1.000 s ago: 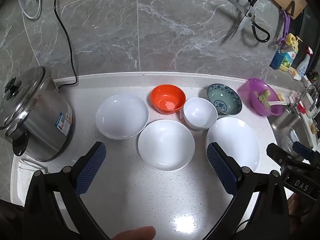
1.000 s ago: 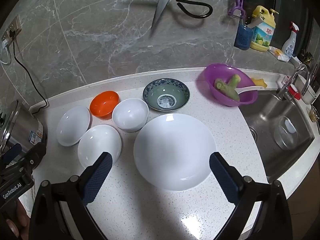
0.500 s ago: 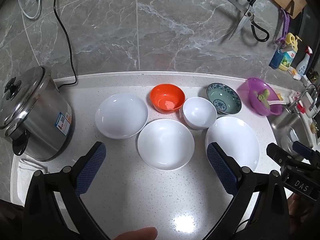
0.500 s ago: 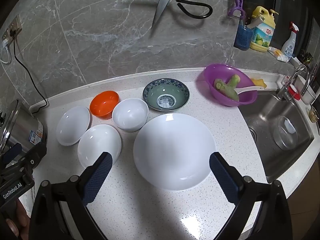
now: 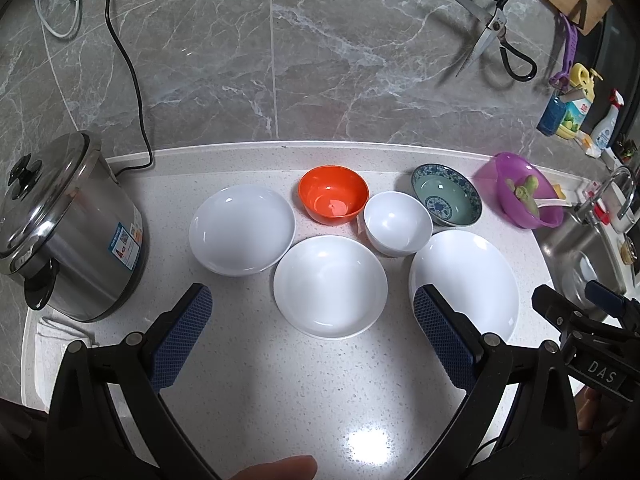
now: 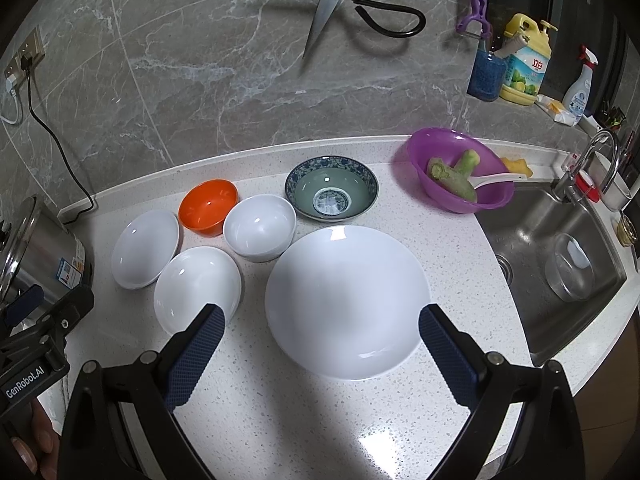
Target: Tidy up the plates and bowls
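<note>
Nothing is stacked yet: both the left gripper [image 5: 312, 320] and right gripper [image 6: 322, 340] hover wide-jawed and empty over the counter [image 5: 260, 400], so pinching the large plate's [image 6: 346, 300] rim likely comes next.

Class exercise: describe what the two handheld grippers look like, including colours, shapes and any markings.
Both the left gripper and the right gripper are black, angular frames with two fingers carrying blue textured pads. White lettering reads "GenRobot.AI" on the left, "DAS" on the right.
</note>
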The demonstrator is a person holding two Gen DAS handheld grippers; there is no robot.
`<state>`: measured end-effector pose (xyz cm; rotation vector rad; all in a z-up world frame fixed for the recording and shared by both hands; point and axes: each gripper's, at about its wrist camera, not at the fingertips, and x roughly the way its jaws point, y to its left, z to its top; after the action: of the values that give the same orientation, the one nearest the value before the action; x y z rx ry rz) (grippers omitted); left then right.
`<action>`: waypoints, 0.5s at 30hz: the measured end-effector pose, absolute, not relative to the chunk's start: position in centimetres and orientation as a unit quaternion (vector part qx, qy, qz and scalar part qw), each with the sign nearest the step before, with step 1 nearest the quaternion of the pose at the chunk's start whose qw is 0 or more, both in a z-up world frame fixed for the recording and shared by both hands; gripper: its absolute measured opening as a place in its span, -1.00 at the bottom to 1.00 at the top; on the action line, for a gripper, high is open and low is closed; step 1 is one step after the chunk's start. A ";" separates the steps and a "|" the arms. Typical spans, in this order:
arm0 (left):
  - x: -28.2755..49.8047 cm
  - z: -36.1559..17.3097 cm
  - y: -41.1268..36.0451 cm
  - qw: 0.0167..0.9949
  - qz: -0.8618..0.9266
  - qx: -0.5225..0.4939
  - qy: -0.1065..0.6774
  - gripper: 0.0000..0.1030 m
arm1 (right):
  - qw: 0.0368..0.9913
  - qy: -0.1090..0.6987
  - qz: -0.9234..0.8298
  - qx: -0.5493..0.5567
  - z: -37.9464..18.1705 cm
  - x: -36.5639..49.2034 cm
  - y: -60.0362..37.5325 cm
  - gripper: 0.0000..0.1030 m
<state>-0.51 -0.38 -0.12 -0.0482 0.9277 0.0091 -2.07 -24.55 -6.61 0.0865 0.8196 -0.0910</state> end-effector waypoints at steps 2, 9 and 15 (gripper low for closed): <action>-0.5 -0.1 -0.4 0.894 0.004 -0.023 0.448 0.99 | 0.915 0.398 -0.044 0.042 -6.6 -2.1 -24.5 0.94; -0.5 -0.1 -0.4 0.894 0.004 -0.023 0.447 0.99 | 0.915 0.398 -0.044 0.042 -6.6 -2.1 -24.6 0.94; -0.5 -0.1 -0.5 0.894 0.004 -0.023 0.448 0.99 | 0.915 0.398 -0.044 0.041 -6.6 -2.0 -24.6 0.94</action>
<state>-0.55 -0.51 -0.14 -0.0481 0.9299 0.0078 -2.05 -24.57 -6.62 0.0852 0.8196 -0.0912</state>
